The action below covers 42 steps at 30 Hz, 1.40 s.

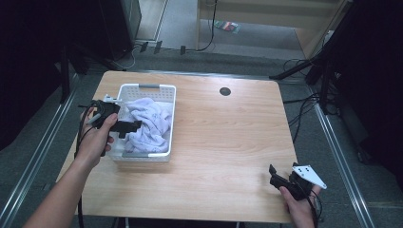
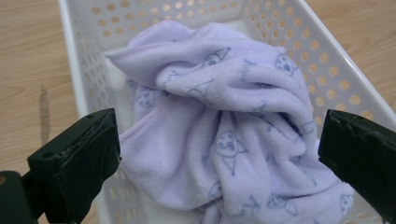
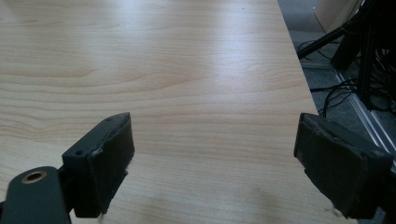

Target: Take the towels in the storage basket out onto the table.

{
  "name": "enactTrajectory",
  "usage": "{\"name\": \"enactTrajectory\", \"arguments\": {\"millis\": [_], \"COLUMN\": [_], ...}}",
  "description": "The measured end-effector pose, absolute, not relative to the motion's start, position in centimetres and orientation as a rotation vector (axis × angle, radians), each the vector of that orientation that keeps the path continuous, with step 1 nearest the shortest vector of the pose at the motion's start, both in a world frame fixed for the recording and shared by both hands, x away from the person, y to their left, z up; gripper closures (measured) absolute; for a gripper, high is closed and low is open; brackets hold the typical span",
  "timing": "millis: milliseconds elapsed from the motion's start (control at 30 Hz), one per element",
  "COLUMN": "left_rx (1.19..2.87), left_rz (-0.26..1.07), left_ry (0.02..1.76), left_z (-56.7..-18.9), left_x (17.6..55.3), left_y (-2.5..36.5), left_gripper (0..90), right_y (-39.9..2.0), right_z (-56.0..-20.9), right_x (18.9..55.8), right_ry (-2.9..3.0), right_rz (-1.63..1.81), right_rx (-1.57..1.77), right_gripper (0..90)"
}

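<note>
Towel (image 2: pixel 224 130) lay bunched in the white basket (image 1: pixel 167 102) at the worktop's (image 1: pixel 228 142) left, the left tool (image 1: pixel 132 127) hovering over it with jaws wide, apparently to grab it, while the right tool (image 1: pixel 274 176), also wide, idled near the front right corner.

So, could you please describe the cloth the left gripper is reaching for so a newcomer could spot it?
On the wooden table, look to the white perforated basket at its left side. The crumpled lilac towel lies inside it, printed with small cartoon faces, the only soft thing there, with the open left gripper over it.
</note>
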State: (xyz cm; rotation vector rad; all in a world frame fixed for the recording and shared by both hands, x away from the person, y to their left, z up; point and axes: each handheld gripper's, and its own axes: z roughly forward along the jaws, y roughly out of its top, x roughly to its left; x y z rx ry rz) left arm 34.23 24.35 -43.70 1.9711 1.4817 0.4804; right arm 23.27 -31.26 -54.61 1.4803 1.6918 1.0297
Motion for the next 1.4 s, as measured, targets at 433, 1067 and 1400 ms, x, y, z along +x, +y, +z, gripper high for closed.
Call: {"name": "enactTrajectory", "arguments": {"millis": [433, 1067, 1400], "left_rx": [2.055, 2.113, 2.169], "left_rz": [0.390, 0.205, 0.173], "left_ry": [1.528, 1.629, 1.672], "left_z": [-45.4, -48.2, -49.8], "left_x": [37.0, 40.1, 40.8], "left_y": [22.5, 21.8, 20.7], "left_gripper": [0.0, 0.0, 0.0], "right_y": [-31.3, -31.3, -31.3], "right_z": [-54.6, -54.6, -54.6], "right_x": [23.3, 23.3, 23.3], "right_ry": [1.695, 1.704, 1.703], "right_rz": [1.033, 1.035, 1.036], "right_rx": [1.486, 1.477, 1.473], "right_gripper": [12.2, 12.2, 12.2]}}
